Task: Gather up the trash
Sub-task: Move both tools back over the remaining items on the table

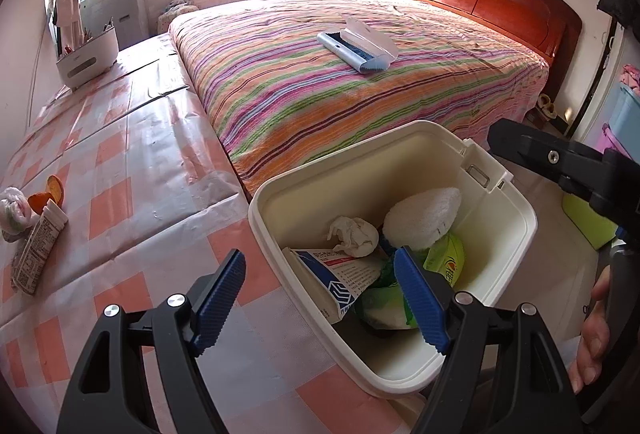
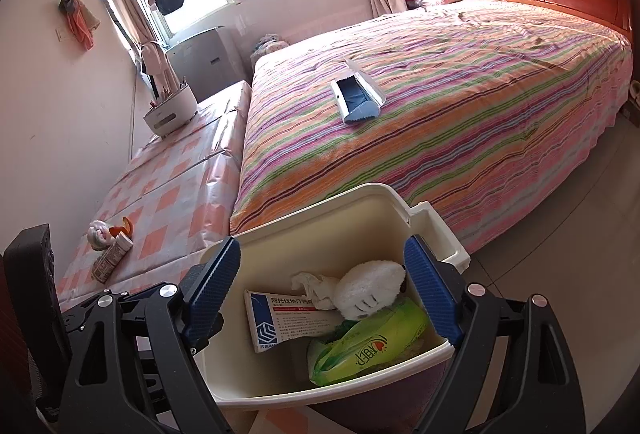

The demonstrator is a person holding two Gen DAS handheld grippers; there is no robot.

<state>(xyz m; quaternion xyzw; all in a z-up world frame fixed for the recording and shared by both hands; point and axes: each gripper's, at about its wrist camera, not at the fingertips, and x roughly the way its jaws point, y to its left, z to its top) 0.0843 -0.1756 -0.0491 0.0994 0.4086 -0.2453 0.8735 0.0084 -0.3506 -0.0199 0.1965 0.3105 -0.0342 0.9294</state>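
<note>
A cream trash bin (image 1: pixel 516 218) (image 2: pixel 320 202) stands open at the corner of the checked table. It holds a medicine box (image 1: pixel 340 274) (image 2: pixel 280 318), a crumpled tissue (image 1: pixel 354 236) (image 2: pixel 312 284), a white fluffy cloth (image 1: pixel 424 216) (image 2: pixel 372 292) and a green wrapper (image 1: pixel 448 258) (image 2: pixel 368 350). My left gripper (image 1: pixel 320 298) is open and empty over the bin's near rim. My right gripper (image 2: pixel 322 288) is open and empty above the bin. On the table lie a printed tube (image 1: pixel 36 250) (image 2: pixel 112 256), orange peel (image 1: pixel 50 196) (image 2: pixel 123 228) and a crumpled wad (image 1: pixel 14 212) (image 2: pixel 98 234).
A bed with a striped cover (image 1: pixel 340 82) (image 2: pixel 460 106) adjoins the table, with a blue and white lint brush (image 1: pixel 356 48) (image 2: pixel 356 100) on it. A white caddy (image 1: pixel 88 58) (image 2: pixel 170 114) stands at the table's far end. The floor lies to the right.
</note>
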